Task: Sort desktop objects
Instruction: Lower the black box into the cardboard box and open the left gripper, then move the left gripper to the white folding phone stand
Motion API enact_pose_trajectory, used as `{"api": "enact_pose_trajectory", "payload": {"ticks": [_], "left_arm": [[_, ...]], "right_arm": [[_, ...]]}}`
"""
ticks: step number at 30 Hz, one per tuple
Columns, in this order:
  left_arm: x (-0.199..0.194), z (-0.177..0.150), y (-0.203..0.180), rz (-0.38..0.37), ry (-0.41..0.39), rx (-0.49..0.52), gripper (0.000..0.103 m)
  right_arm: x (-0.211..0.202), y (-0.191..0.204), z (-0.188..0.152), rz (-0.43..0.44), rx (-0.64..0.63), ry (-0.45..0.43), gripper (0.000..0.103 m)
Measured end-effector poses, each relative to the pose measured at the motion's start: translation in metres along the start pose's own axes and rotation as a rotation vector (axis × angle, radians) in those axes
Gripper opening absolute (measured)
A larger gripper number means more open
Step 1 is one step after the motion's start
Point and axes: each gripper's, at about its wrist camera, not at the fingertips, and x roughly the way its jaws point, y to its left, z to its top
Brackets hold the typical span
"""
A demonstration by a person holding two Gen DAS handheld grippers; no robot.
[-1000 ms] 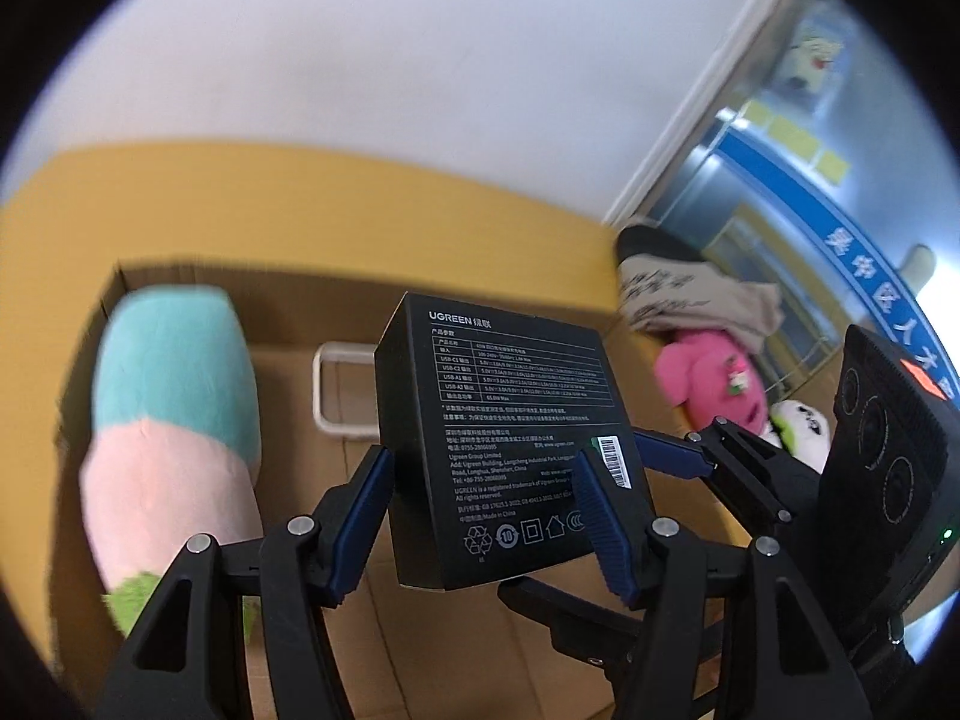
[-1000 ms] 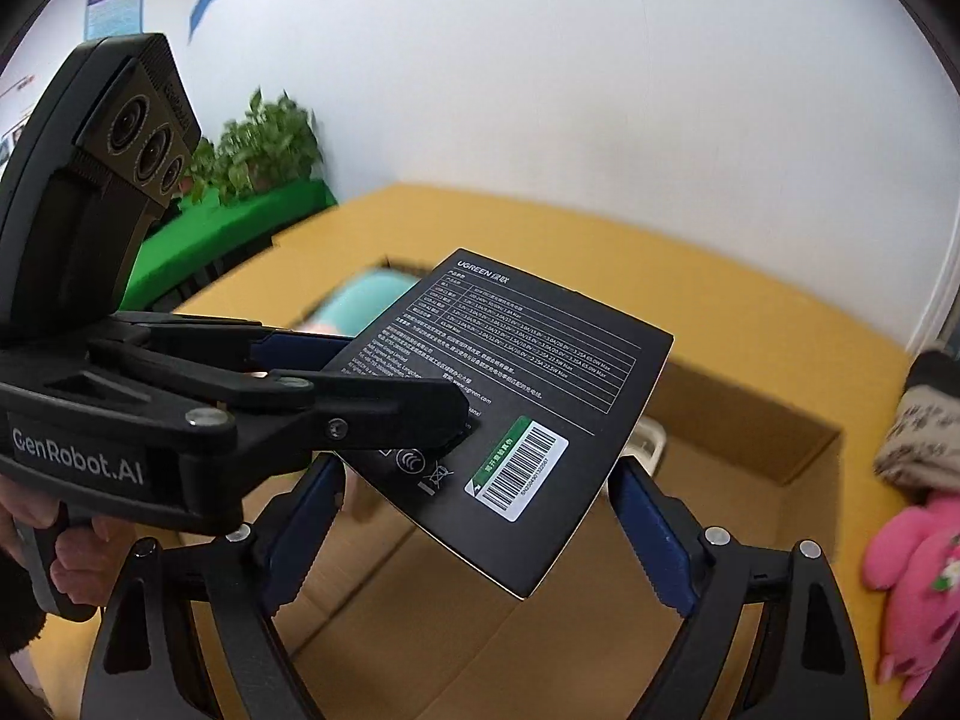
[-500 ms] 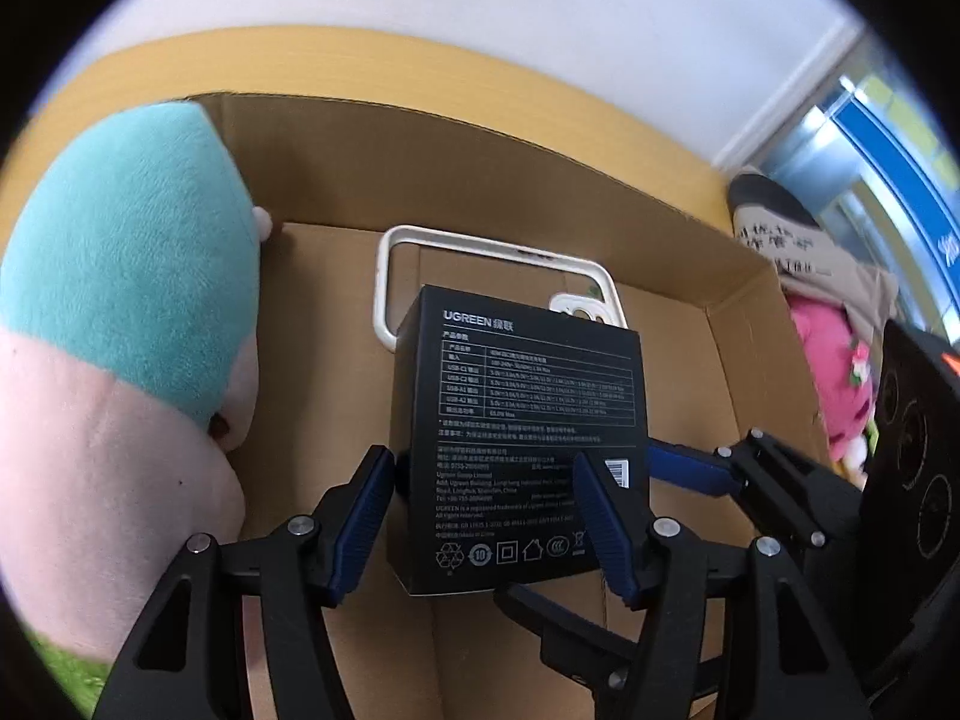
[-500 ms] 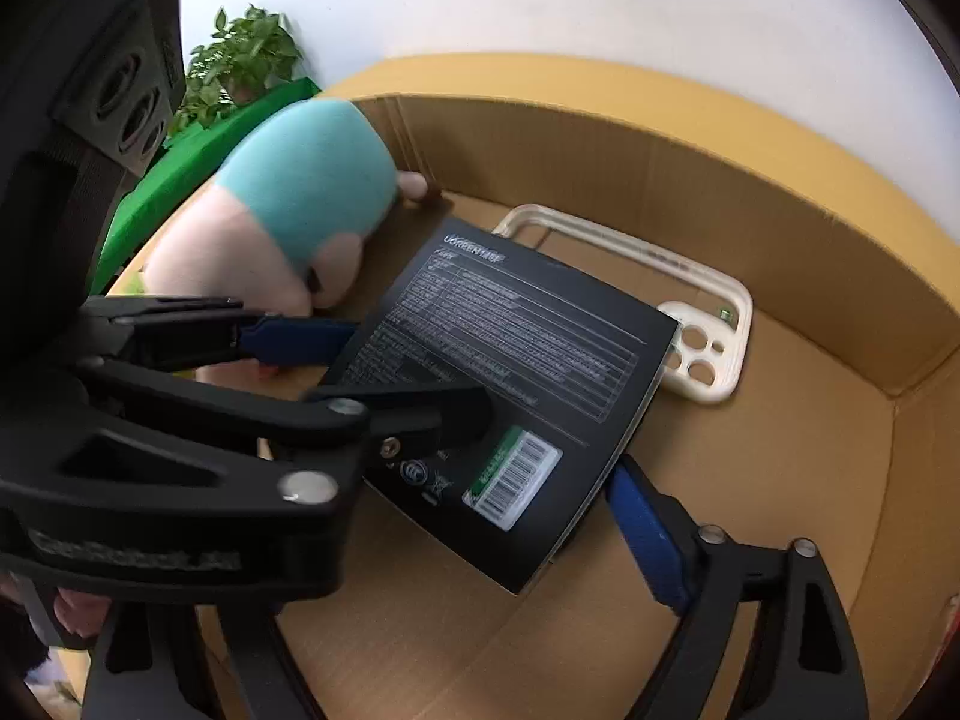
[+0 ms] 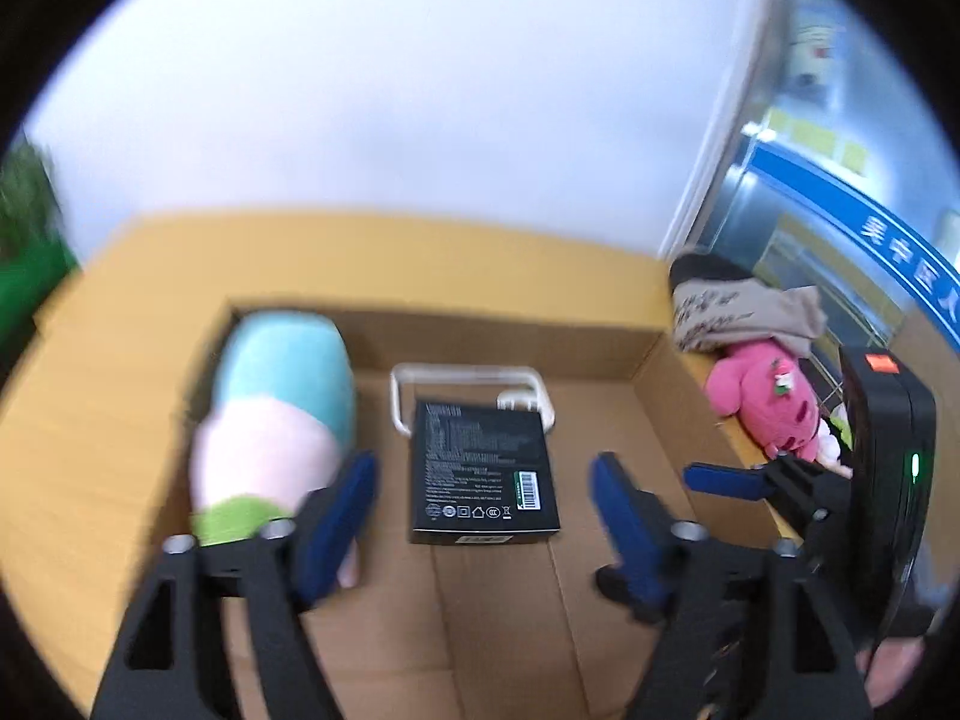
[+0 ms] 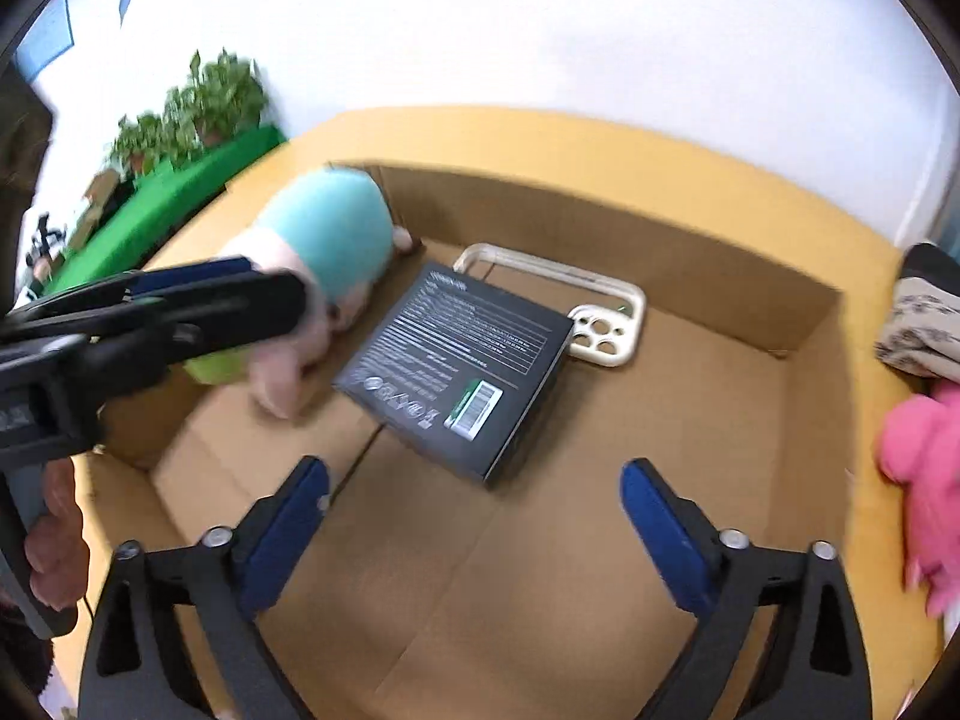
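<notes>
A black product box [image 5: 483, 471] [image 6: 456, 360] lies flat on the floor of an open cardboard box [image 5: 498, 600] [image 6: 600, 228], partly over a white phone case [image 5: 468, 375] [image 6: 606, 324]. A teal, pink and green plush [image 5: 276, 426] [image 6: 324, 240] lies along the carton's left wall. My left gripper [image 5: 483, 510] is above and short of the black box, jaws opening, nothing between them. My right gripper [image 6: 474, 510] also hangs over the carton floor, jaws opening wide and empty. The left gripper's arm [image 6: 150, 312] shows at the left of the right wrist view.
The carton sits on a yellow table [image 5: 120, 312] [image 6: 600, 138]. A pink plush [image 5: 762, 396] [image 6: 924, 468] and a grey printed cloth item [image 5: 732, 306] [image 6: 924, 324] lie to the right of the carton. Green plants [image 6: 198, 108] stand far left. A hand [image 6: 54, 540] holds the left gripper.
The black box, gripped by my left gripper before, now lies on the carton floor. Both grippers have let go, spread wider and drawn back from it.
</notes>
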Motion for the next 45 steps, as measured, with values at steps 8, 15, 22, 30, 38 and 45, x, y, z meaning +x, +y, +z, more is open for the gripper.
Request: {"api": "enact_pose_trajectory", "payload": {"ticks": [8, 15, 22, 30, 38, 45], "left_arm": [[-0.096, -0.046, -0.009, 0.09, -0.104, 0.06, 0.082], [-0.122, -0.084, 0.004, 0.072, -0.079, -0.013, 0.074], [-0.13, -0.1, 0.005, 0.083, -0.045, -0.049, 0.016], [-0.147, -0.109, 0.008, 0.071, -0.102, -0.082, 0.085], [-0.142, -0.117, 0.007, 0.041, -0.052, -0.088, 0.085], [-0.139, -0.121, 0.001, 0.036, -0.034, -0.07, 0.085]], "right_arm": [[-0.088, 0.033, -0.054, -0.048, 0.072, -0.147, 0.103], [-0.124, 0.045, -0.095, -0.089, 0.084, -0.222, 0.062], [-0.136, 0.046, -0.119, -0.101, 0.126, -0.198, 0.024], [-0.154, 0.043, -0.134, -0.117, 0.164, -0.232, 0.103], [-0.144, 0.044, -0.144, -0.109, 0.186, -0.175, 0.103], [-0.135, 0.042, -0.154, -0.096, 0.195, -0.14, 0.103]]}}
